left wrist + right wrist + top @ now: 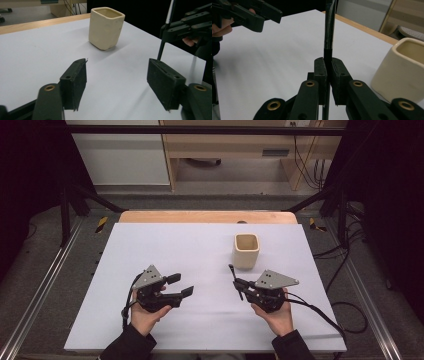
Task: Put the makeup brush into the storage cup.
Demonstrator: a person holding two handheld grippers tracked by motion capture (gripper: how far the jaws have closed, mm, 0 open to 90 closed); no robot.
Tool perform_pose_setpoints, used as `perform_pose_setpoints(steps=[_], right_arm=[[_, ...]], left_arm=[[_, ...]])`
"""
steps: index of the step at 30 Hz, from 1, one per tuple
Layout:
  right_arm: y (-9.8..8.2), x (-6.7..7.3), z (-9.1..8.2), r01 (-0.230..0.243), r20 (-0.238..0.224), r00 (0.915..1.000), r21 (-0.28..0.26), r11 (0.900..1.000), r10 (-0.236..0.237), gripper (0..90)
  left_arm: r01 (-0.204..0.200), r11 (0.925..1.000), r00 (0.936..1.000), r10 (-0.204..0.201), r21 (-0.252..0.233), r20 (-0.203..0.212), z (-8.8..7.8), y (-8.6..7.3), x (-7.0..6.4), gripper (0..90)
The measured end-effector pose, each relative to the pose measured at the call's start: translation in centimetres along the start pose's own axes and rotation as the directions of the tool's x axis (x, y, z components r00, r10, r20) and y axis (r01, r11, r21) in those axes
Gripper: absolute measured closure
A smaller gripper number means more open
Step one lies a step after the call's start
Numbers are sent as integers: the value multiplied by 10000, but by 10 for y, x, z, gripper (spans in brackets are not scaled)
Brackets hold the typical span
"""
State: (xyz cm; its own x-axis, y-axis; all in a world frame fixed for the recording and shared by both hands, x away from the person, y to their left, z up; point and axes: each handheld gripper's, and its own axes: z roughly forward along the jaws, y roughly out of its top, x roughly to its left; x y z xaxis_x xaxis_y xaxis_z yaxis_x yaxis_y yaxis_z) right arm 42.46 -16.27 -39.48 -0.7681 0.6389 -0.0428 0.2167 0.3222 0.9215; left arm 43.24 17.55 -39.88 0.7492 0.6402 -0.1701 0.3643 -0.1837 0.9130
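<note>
A cream square cup (246, 250) stands upright on the white sheet (165, 245), right of centre. My right gripper (239, 285) is just in front of it, shut on a thin black pen (233, 272). In the right gripper view the pen (329, 30) stands upright between the closed pads of the right gripper (328, 70), with the cup (402, 67) close at the right. My left gripper (183, 285) is open at the left and holds nothing. From the left gripper (117, 75) I see the cup (106, 27) ahead and the pen (161, 48) at the right.
The sheet covers a wooden table whose far edge (200, 216) shows beyond it. Black frame posts (65, 210) stand at both sides. Cables (350, 310) lie on the floor at the right. Light wooden furniture (230, 150) stands behind the table.
</note>
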Motion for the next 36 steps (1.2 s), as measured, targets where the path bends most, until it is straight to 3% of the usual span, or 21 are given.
perform_pose_setpoints(steps=[7, 16, 29, 36], right_arm=[[2, -10, -14, -351, 192, 9992, -386, 9986, 358, 837], [5, -18, -25, -606, 353, 9974, -727, 9955, 633, 837], [14, -28, -39, -863, 759, 9924, -1371, 9868, 973, 836], [21, -33, -38, -924, 1007, 9890, -1533, 9838, 1086, 836]], left_arm=[[-124, 9998, 9992, 129, 139, -383, -6, -7, 7, 207], [-22, 10000, 9971, 29, 90, -756, -16, -16, 17, 161], [-172, 9998, 9937, 182, 98, -1102, -22, -17, 20, 137], [-249, 9993, 9892, 287, 285, -1435, -35, -24, 28, 131]])
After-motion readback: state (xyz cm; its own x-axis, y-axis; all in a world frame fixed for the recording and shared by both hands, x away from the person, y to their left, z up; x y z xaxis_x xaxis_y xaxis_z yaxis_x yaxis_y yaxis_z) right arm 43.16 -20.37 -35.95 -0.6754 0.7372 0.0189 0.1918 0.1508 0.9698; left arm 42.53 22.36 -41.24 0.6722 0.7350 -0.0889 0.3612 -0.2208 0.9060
